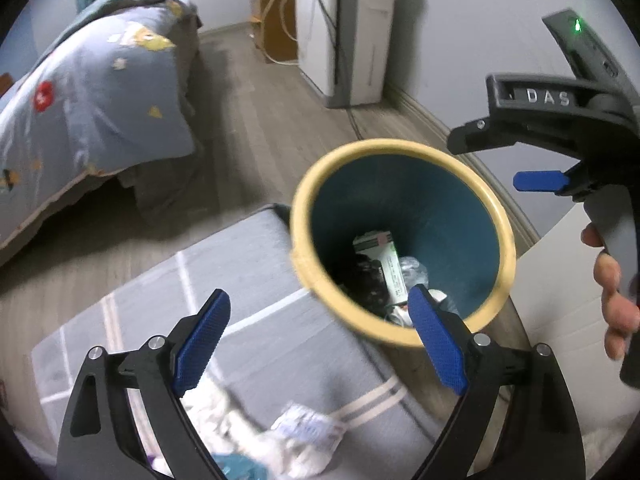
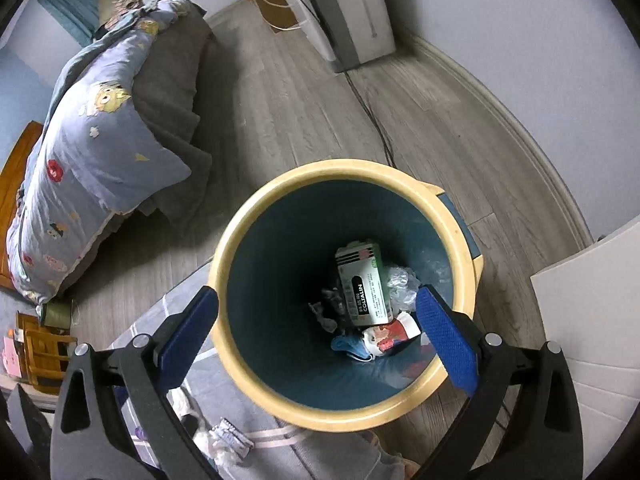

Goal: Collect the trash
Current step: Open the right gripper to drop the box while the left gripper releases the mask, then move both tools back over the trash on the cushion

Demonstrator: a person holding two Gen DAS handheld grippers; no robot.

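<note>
Item: trash bin (image 2: pixel 344 292), blue inside with a cream rim, standing on the wood floor (image 2: pixel 280 92). In the right wrist view it fills the centre and lower middle of the frame; in the left wrist view it sits right of centre.

Contents, at the bin's bottom: a white and green carton (image 2: pixel 362 288) printed with dark lettering, crumpled clear plastic (image 2: pixel 402 282), a red and white wrapper (image 2: pixel 390 336), a blue scrap (image 2: pixel 348 344), and dark bits too dim to name.

Left claw (image 1: pixel 320 340): wide open, nothing between the blue pads; the right-hand pad overlaps the bin's near rim in the picture.

Right claw (image 2: pixel 320 338): wide open and empty, poised over the bin's mouth and looking straight down into it. In the left wrist view it shows at the right edge, with a person's fingers (image 1: pixel 612 280) on the handle.

Outstanding: crumpled white paper and wrappers (image 1: pixel 304 436) on a grey rug (image 1: pixel 248 280) with pale stripes, lower middle of the left wrist view, close beside the bin's base.

Step, as judged: drop-off into the bin done, both claws free.

Next move calls for: swinging one claw away from the bin, down to the litter on the rug, straddling a piece with the pads and closing gently, since crumpled paper is light and gives way.
</note>
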